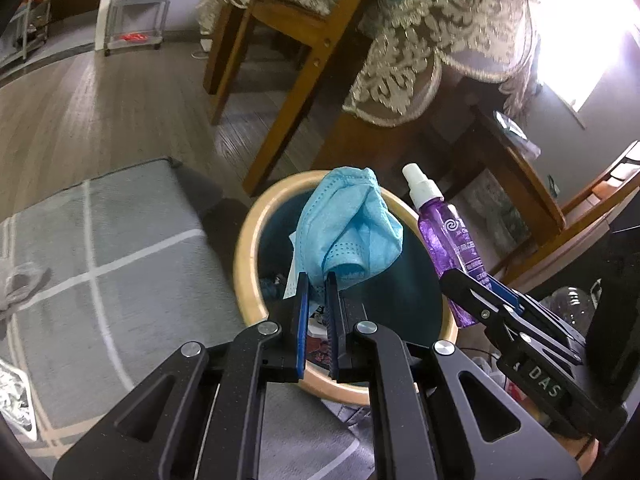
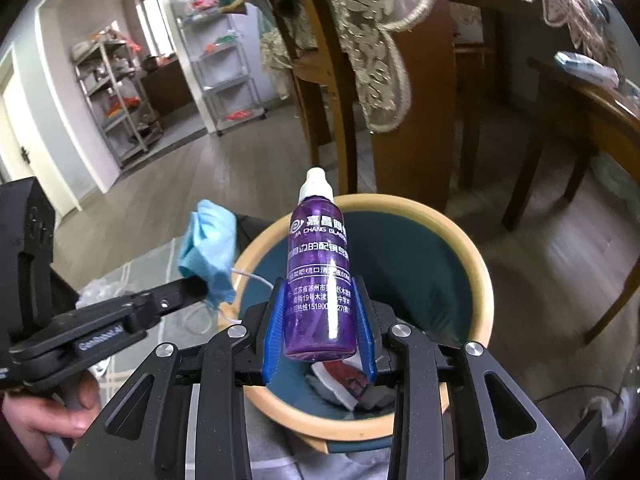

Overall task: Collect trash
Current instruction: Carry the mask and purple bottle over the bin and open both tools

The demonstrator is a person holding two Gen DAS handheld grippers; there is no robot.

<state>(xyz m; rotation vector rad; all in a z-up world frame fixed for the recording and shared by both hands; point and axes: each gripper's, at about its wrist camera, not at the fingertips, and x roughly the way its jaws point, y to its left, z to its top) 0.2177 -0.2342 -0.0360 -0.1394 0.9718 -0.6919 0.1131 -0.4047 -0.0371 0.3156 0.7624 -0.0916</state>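
Trouble lay at my left gripper (image 1: 316,280), clamped on only a corner of the blue mask (image 1: 348,224) above the bin (image 1: 244,248) (its loop could snag a pad), while my right gripper (image 2: 320,320) squeezed the purple bottle (image 2: 320,268) over the rim.

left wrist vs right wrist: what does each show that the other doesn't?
Left wrist only: a grey rug with pale lines, and the mask pinched between the left gripper fingers head-on.

Right wrist only: the spray bottle's printed label, readable, and the person's hand on the left gripper's handle.

Both: blue face mask, purple spray bottle in the right gripper, tan-rimmed bin below.
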